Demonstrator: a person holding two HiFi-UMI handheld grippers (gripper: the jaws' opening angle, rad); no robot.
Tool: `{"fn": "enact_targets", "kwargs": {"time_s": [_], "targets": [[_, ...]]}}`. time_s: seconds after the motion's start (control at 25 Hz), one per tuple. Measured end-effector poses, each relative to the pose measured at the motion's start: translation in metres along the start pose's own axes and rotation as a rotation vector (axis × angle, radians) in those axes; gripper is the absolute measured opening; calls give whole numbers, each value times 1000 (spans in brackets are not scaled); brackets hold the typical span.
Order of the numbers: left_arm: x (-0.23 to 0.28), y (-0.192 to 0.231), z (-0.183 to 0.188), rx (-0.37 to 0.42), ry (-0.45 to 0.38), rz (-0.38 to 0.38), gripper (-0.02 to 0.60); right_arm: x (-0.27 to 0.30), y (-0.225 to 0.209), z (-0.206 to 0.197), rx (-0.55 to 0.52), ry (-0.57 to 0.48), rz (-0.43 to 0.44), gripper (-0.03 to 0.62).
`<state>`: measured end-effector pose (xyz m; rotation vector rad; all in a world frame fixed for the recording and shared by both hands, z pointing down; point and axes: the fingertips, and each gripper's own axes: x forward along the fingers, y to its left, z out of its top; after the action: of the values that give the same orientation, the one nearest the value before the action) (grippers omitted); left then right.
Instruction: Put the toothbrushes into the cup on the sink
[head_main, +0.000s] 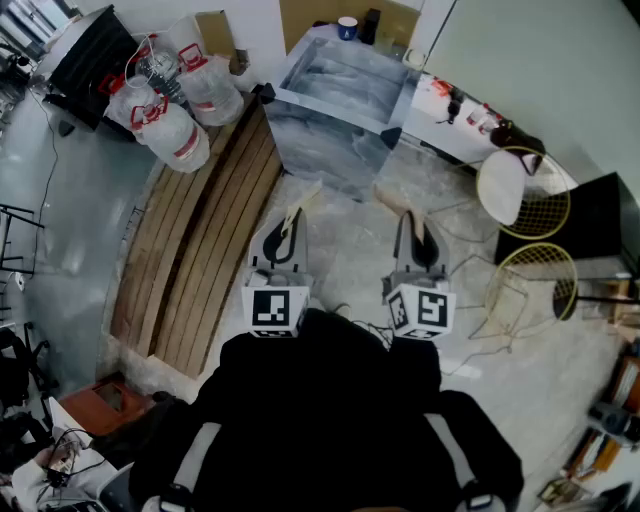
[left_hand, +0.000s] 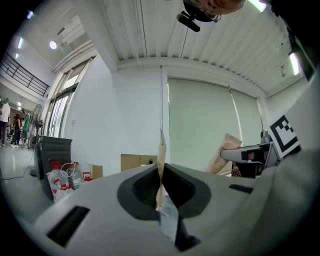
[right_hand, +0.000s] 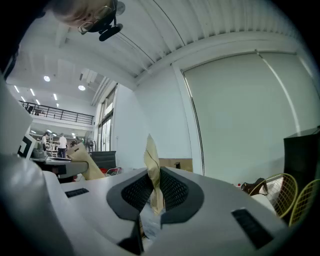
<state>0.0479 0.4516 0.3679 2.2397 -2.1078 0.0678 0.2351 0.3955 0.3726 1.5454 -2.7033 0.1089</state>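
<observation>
My left gripper (head_main: 291, 228) is shut on a tan paper-wrapped toothbrush (head_main: 302, 200) that sticks out ahead of its jaws. My right gripper (head_main: 418, 235) is shut on a second one (head_main: 392, 201). The left gripper view shows the thin wrapper (left_hand: 161, 160) pinched edge-on in my left gripper (left_hand: 161, 186). In the right gripper view the other wrapper (right_hand: 152, 167) is clamped in my right gripper (right_hand: 154, 189). Both grippers are held at waist height, pointing up and forward. A blue cup (head_main: 347, 27) stands on the back rim of the steel sink (head_main: 300, 98), well ahead of both grippers.
Large water bottles (head_main: 172, 125) stand at the far left beside a stack of wooden planks (head_main: 205, 235). Yellow wire chairs (head_main: 537, 205) and a black cabinet (head_main: 605, 225) are on the right. Small items lie on the counter (head_main: 470, 140) right of the sink.
</observation>
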Motion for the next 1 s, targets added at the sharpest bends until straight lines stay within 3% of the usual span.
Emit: {"fn": "enact_targets", "kwargs": {"time_s": [0.52,0.76,1.0], "targets": [[29,49,-9,-8,-33,-42,13,53,20,-9,8,-17,-28,37],[39,73,-25,-22,-1,-50,13,72,34,-10,-14,0,-25,37],[76,86,-32,22,13,-67,14,114,27,-18,-43,4,-18,37]]}}
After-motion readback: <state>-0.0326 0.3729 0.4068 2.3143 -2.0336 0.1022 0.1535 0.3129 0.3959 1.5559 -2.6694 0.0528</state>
